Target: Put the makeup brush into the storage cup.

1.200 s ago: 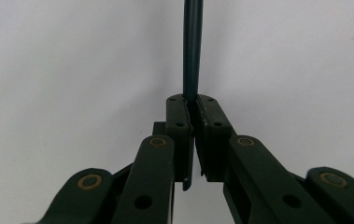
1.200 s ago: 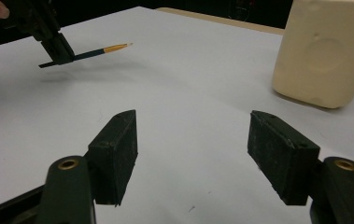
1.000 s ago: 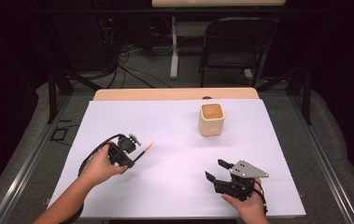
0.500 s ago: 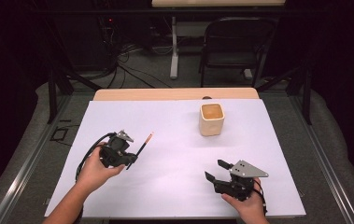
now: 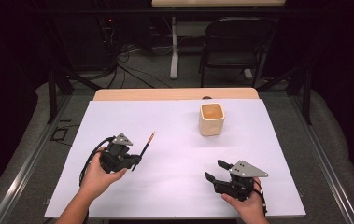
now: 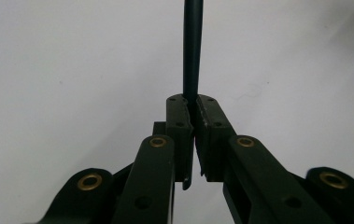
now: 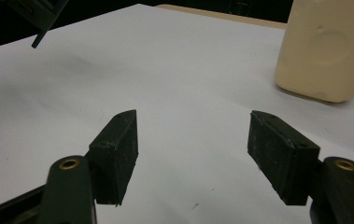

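Pencil (image 5: 145, 145) clamped in the left claw (image 5: 136, 161), that's the situation. Nearest to the person, the right claw (image 5: 213, 171) sits low over the white bench (image 5: 174, 140) with its jaws spread wide and nothing between them, basically parked. On the other side the left claw is closed tight on the dark end of the pencil, which sticks out past the pads and angles up and away, orange tip pointing toward the far side, clear of the bench as far as I can tell. Further back and to the right stands the cream cup (image 5: 211, 119), upright, well apart from both claws.

My guess is the pencil is headed for the cup. To do that well I'd keep the squeeze firm, since the grip is right at one end and the long free part could swing. Carry it over the rim, tilt it so one end points down into the opening, and only let go once it's inside. Bumping the cup wall could tip it.
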`<state>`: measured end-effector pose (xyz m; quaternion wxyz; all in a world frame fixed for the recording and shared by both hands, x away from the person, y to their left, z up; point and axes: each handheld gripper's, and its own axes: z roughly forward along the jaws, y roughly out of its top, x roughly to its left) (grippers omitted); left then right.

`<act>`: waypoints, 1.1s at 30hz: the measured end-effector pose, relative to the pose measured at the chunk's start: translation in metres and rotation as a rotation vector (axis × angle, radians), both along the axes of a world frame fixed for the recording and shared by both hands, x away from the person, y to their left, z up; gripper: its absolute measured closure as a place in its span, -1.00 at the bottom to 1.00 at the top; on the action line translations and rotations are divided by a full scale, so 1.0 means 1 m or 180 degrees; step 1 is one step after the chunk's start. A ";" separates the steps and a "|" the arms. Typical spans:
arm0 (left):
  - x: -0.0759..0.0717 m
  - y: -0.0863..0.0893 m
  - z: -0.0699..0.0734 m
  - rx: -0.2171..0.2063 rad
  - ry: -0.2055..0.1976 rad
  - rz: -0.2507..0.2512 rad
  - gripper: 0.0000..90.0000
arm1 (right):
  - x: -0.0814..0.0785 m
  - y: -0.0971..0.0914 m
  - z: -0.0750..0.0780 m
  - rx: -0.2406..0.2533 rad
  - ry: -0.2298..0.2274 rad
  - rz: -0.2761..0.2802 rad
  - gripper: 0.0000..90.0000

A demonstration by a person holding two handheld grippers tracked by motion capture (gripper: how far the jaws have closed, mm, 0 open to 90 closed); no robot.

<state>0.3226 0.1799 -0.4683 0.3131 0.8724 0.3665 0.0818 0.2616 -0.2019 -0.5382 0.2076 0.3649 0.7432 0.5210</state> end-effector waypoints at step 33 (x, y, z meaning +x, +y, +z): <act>-0.034 0.013 -0.020 -0.0896 -0.0651 0.0137 0.87 | 0.001 0.002 0.003 0.0092 -0.0012 0.0006 -0.21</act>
